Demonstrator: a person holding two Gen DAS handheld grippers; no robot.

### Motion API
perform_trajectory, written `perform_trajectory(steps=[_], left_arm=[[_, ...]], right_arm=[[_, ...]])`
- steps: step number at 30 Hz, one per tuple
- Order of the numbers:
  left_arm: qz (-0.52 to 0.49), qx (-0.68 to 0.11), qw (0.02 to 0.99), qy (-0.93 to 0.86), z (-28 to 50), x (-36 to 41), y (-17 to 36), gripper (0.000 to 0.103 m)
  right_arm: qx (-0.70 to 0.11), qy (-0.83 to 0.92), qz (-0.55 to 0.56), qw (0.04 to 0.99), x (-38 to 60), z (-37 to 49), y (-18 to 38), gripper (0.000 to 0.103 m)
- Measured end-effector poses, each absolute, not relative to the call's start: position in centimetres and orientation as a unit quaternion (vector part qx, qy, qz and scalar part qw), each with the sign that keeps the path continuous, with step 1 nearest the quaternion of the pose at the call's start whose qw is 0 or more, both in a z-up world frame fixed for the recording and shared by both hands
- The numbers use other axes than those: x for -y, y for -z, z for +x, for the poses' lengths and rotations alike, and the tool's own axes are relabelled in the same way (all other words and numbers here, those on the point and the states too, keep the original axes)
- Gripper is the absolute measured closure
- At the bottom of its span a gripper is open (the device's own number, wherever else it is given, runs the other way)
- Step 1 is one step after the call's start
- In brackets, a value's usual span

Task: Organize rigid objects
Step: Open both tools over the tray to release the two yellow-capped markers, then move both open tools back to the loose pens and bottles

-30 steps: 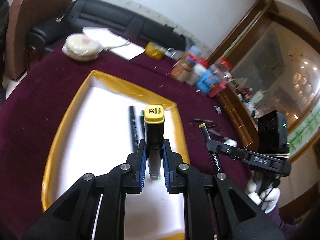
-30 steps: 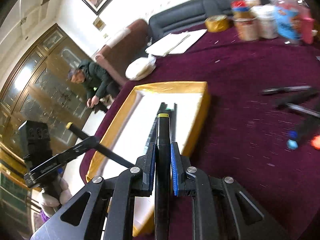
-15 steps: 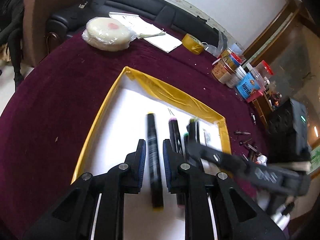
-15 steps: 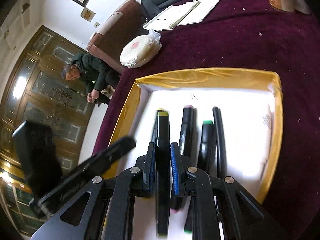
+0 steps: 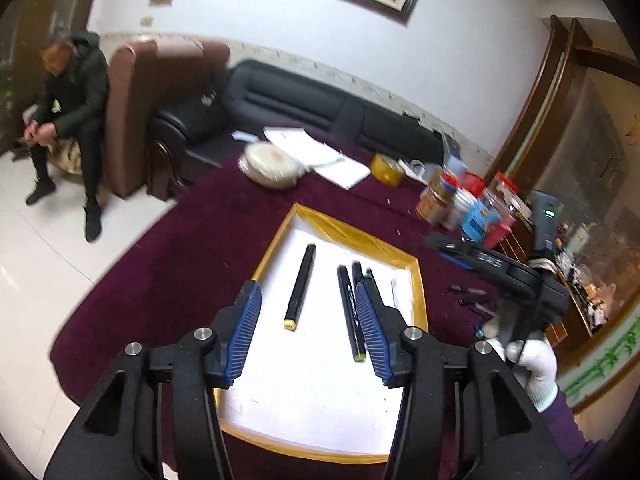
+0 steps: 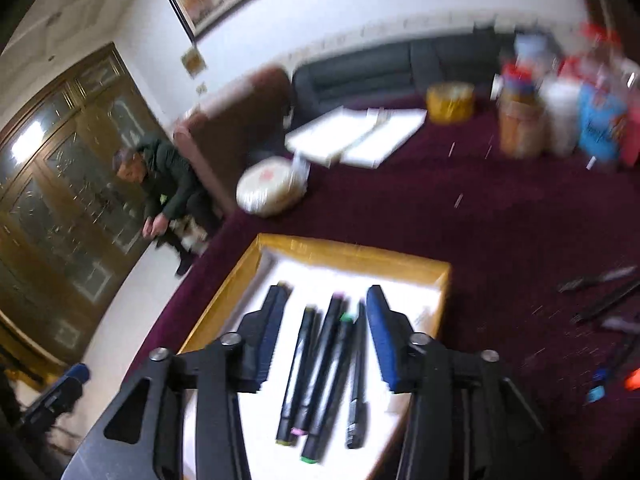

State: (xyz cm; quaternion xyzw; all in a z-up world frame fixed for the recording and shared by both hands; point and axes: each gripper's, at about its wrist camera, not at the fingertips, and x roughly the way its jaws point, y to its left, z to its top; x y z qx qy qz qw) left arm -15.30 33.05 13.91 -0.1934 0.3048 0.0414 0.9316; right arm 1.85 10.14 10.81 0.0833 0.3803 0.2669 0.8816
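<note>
Both tools are opening and grasp nothing: left tool (image 5: 308,338), right tool (image 6: 324,344). The markers (image 6: 320,368) lie in the tray (image 5: 276,240), centre frame. Risk: a low finger may knock them crooked.

Both views are taken from the wrists, angled down along the jaws, close above the gold-rimmed tray (image 5: 418,292) (image 6: 442,280). The tray, the maroon surface (image 5: 192,248) (image 6: 460,216) and the sofa (image 5: 304,100) (image 6: 360,68) are shared.
</note>
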Motion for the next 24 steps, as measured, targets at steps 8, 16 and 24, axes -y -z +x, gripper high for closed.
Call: perform_trajectory(steps=[8,16,24], left_arm=[[-0.193,-0.282,0.939,-0.048,-15.2,-31.4,-14.9,0.049],[-0.158,-0.303,0.94,-0.01,-14.4,-26.0,-15.3,0.045],[-0.106,-0.316,0.943,0.023,-13.9,-19.7,-15.8,0.044]], right_arm=[[-0.232,-0.227,0.05,0.945,-6.9,-1.6,-14.8,0.015],[-0.273,-0.186,0.085,0.94,-0.5,-1.0,-12.9,0.015],[-0.272,-0.125,0.109,0.948,8.4,-1.6,-11.7,0.015]])
